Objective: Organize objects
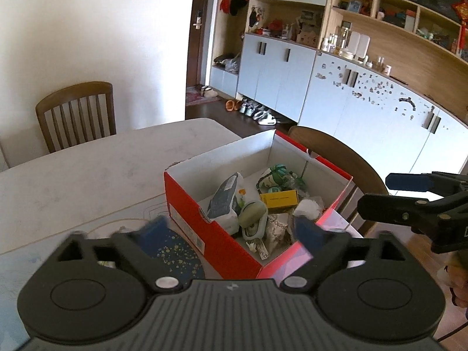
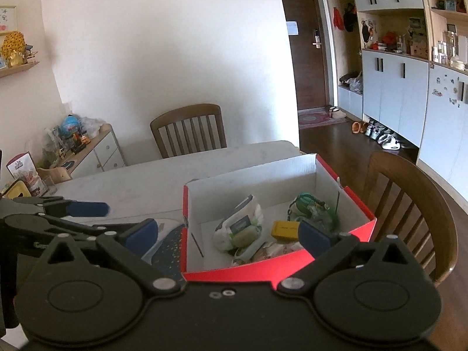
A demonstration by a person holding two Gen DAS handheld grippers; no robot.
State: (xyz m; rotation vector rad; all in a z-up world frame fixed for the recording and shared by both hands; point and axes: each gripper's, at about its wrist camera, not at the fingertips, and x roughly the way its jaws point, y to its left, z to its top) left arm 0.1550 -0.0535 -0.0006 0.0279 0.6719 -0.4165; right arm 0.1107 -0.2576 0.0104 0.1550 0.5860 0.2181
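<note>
The red shoebox (image 2: 263, 275) sits at the desk's (image 1: 87, 169) corner nearest the curved-back chair (image 2: 409, 204), its far side close to the desk edge. Inside lie a white-and-grey pouch (image 1: 225, 201), a green case (image 1: 253, 216), a yellow carton (image 1: 279, 199), a green-capped bundle (image 1: 278, 174) and crumpled wrappers. Both claws hover above the near rim, empty: the left claw (image 1: 231, 231) is spread wide, and the right claw (image 2: 225, 237) is spread just as wide.

The chief risk appears to be the box itself: a push from either claw against its light cardboard wall could slide it toward the edge and tip it off. The contents overlap, so a pinch on one piece could drag a neighbour up and spill it. The claws also hang near one another and could collide if both reach in together. The dark speckled mat (image 1: 175, 254) just beside the box could snag a low finger.
</note>
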